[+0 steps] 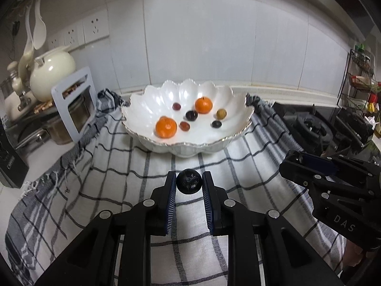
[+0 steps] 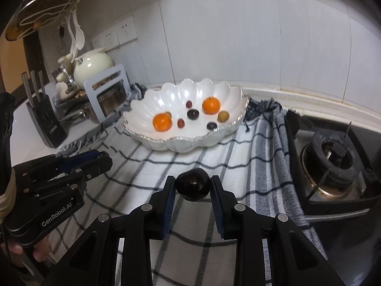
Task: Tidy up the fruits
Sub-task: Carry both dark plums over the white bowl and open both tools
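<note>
My left tool point(image 1: 189, 182) pinches a small berry point(image 1: 189, 181), right tool point(image 2: 193, 187) a plum point(image 2: 193, 187); both light, slick, bruisable, gripped mid-body; bowl point(image 1: 142, 140) ahead.

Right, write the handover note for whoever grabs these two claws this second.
Left claw: shut on a small round dark fruit, held above the checked cloth.
Right claw: shut on a larger dark fruit, also above the cloth.
Bowl: white, scalloped, on the cloth ahead of both claws. It already holds two oranges and several small fruits.
Done: both fruits picked up.
Left: likely carry them forward and release them in the bowl. No other loose fruit shows on the cloth in these views.
</note>
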The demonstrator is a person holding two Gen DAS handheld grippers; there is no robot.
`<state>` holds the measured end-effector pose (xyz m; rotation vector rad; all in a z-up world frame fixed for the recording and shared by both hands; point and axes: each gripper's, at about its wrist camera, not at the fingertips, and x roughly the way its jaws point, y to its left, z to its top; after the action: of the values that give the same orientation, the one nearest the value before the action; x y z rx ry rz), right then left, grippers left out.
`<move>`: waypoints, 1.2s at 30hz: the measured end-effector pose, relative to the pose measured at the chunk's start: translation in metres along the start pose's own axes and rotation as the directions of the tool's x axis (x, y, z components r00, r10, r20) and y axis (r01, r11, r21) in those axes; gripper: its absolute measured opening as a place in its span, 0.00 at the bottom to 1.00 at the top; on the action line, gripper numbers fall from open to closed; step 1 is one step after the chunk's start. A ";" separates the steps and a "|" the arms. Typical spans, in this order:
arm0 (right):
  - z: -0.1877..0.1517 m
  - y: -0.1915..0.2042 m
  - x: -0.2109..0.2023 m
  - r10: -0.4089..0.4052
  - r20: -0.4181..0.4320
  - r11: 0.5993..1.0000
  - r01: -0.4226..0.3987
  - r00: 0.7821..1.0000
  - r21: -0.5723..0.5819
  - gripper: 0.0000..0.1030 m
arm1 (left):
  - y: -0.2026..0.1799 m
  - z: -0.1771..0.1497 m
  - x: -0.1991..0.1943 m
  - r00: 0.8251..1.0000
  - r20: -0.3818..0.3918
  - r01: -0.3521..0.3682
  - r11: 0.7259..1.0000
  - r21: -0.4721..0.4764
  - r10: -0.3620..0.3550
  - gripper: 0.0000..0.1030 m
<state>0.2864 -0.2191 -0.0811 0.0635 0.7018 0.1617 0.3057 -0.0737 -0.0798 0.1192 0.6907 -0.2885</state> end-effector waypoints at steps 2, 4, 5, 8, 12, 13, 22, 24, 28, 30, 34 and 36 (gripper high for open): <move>0.004 0.001 -0.006 0.004 0.016 1.000 -0.004 1.000 -0.001 0.30 | 0.000 0.004 -0.007 1.000 0.020 -0.003 1.000 -0.003 0.003 0.22; 0.008 0.003 -0.011 0.006 0.035 1.000 -0.006 0.999 -0.005 0.30 | 0.000 0.007 -0.014 0.999 0.039 -0.005 1.000 -0.006 0.005 0.22; 0.010 0.003 -0.014 0.006 0.042 1.000 -0.006 0.999 -0.006 0.30 | 0.000 0.009 -0.016 0.999 0.048 -0.006 1.000 -0.007 0.006 0.22; 0.018 0.003 -0.019 0.005 0.066 1.000 -0.004 0.998 -0.012 0.30 | 0.000 0.014 -0.025 0.997 0.075 -0.016 1.000 -0.005 0.016 0.22; 0.029 0.003 -0.021 0.006 0.087 1.000 -0.005 0.996 -0.013 0.30 | 0.000 0.023 -0.033 0.994 0.106 -0.024 1.000 -0.008 0.025 0.22; 0.031 0.002 -0.022 0.010 0.090 1.000 -0.009 0.996 -0.013 0.30 | 0.001 0.025 -0.034 0.993 0.114 -0.027 1.000 -0.009 0.028 0.22; 0.053 0.004 -0.017 0.026 0.122 1.000 -0.024 0.992 -0.012 0.30 | 0.008 0.046 -0.037 0.986 0.157 -0.050 0.998 -0.025 0.053 0.22; 0.059 0.004 -0.014 0.025 0.129 1.000 -0.023 0.991 -0.017 0.30 | 0.010 0.052 -0.037 0.984 0.166 -0.059 0.998 -0.025 0.062 0.22; 0.071 0.004 -0.006 0.027 0.130 1.000 -0.025 0.991 -0.018 0.30 | 0.012 0.062 -0.031 0.982 0.173 -0.077 0.997 -0.018 0.079 0.22; 0.077 0.003 0.000 0.028 0.126 1.000 -0.026 0.992 -0.017 0.30 | 0.014 0.068 -0.026 0.982 0.171 -0.072 0.997 -0.018 0.074 0.22; 0.090 0.000 0.013 0.026 0.113 1.000 -0.024 0.993 -0.019 0.30 | 0.015 0.079 -0.015 0.983 0.163 -0.083 0.996 -0.013 0.084 0.22; 0.095 -0.001 0.018 0.024 0.107 1.000 -0.022 0.994 -0.021 0.30 | 0.016 0.085 -0.009 0.983 0.159 -0.087 0.996 -0.011 0.087 0.22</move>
<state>0.3617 -0.2173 -0.0205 0.0607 0.5925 0.1863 0.3556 -0.0740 -0.0091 0.1205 0.5258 -0.2100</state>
